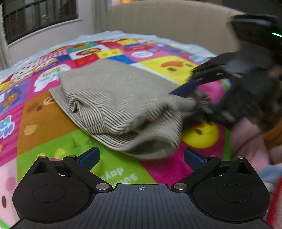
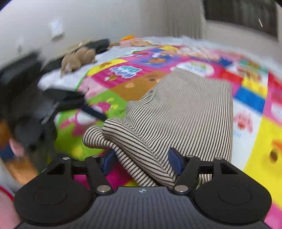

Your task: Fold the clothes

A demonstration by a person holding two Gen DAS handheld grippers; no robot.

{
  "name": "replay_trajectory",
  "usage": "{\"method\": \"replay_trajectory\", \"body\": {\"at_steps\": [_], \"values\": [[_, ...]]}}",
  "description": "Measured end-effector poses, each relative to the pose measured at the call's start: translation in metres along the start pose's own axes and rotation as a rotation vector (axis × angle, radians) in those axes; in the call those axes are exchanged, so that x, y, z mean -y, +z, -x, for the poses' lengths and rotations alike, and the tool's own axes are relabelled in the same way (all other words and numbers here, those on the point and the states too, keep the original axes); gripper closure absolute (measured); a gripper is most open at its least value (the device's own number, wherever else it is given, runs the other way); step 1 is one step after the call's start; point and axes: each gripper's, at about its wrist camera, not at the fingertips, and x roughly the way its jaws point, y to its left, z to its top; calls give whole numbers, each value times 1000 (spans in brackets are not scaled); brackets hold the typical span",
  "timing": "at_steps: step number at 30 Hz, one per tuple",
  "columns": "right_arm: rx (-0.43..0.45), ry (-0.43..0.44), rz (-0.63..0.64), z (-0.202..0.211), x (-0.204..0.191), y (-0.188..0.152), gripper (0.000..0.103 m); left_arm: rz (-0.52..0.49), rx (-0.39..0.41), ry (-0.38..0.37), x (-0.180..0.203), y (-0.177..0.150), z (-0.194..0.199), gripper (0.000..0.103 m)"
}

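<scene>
Two hand-held black two-finger grippers with blue pads work over one garment, a beige knit piece with thin dark stripes (image 1: 116, 105), which lies partly folded in a thick bundle on a brightly coloured cartoon-patterned play mat (image 1: 52, 123). The bundle sits near the middle of the mat, its flat lower layer spread on the orange and green squares, its upper layers heaped and rumpled on top. The left gripper (image 1: 141, 158) hangs just short of the bundle's near edge, jaws spread as wide as they go, nothing between the blue pads (image 1: 88, 158), no cloth touched. In the right wrist view the right gripper (image 2: 141, 163) stands about half open with a striped roll of the garment (image 2: 185, 109) running between its fingers; the fabric fills most of the gap, but whether the pads actually press on it cannot be told, since the cloth covers the contact. Seen from the left wrist camera, the right gripper (image 1: 202, 95) is blurred at the bundle's right end, one blue finger lying on top of the fabric and dark linkage below it. A beige padded headboard (image 1: 167, 22) curves behind the mat, a barred window (image 1: 38, 15) beyond on the left. A brown plush toy (image 2: 77, 58) lies at the mat's far edge beside the white wall (image 2: 88, 19).
</scene>
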Motion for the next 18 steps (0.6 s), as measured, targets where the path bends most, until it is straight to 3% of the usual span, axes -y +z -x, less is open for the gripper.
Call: {"method": "replay_trajectory", "body": {"at_steps": [3,7,8,9,10,14,18], "values": [[35,-122,195,2,-21,-16,24,105,20,-4,-17,9,-2,0],[86,-294,368,-6,-31,-42,23,198,47,-37,-31,15,1,0],[99,-317,383,-7,-32,-44,26,203,47,-40,-32,15,1,0],[112,-338,397,-8,-32,-45,51,202,45,-42,-32,16,1,0],[110,-330,389,-7,-31,-42,60,197,47,-49,-32,16,5,0],[106,-294,354,1,-25,-26,69,239,123,-103,-50,17,35,0],[62,-243,295,8,-19,-20,76,324,227,-43,-81,28,52,0]]}}
